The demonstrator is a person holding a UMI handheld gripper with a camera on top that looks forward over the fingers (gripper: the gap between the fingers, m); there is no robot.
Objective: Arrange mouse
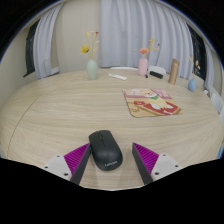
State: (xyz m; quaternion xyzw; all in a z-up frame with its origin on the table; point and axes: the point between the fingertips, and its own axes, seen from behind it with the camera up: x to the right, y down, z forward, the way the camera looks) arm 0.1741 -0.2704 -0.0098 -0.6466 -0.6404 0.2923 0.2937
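A black computer mouse (pixel 106 149) lies on the light wooden table (pixel 60 115), between my two fingers. My gripper (pixel 111 158) is open: the magenta pads (pixel 77 155) stand to either side of the mouse with a small gap at each side. The mouse rests on the table by itself. Beyond it, to the right, lies a mouse mat (pixel 150 101) printed with a pink cartoon picture.
At the far side stand a pale green vase with flowers (pixel 92 66), a pink bottle (pixel 144 65), a flat white object (pixel 119 76), a brown box (pixel 173 72) and a blue cup (pixel 195 85). Curtains hang behind the table.
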